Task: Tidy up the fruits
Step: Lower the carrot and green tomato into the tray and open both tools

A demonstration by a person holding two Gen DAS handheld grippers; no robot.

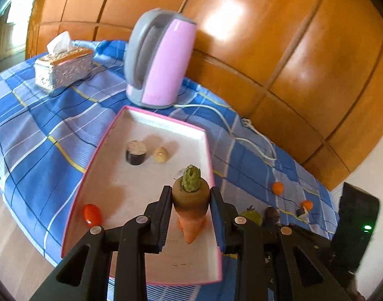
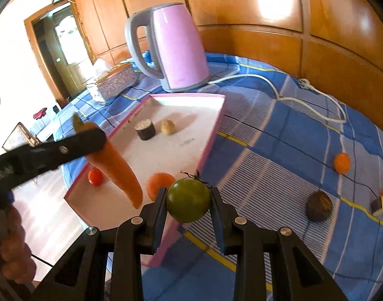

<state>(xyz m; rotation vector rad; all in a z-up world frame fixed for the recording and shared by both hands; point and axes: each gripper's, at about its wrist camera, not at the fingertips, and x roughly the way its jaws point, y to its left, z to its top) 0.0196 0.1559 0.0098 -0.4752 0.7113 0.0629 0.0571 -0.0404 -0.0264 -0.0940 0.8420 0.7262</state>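
my left claw (image 1: 191, 200) grips a tapered orange carrot (image 1: 191, 208) over the pink-rimmed white tray (image 1: 156, 123); my right claw (image 2: 189, 200) clamps a round green tomato (image 2: 188, 200) at its edge.

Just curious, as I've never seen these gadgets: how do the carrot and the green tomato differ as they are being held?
The carrot is long, tapered and orange; the green tomato is round and green. The carrot, gripped near its leafy top by the left tool, hangs point down over the tray; the tomato sits in the right tool at the tray's edge. Both are clamped and lifted.
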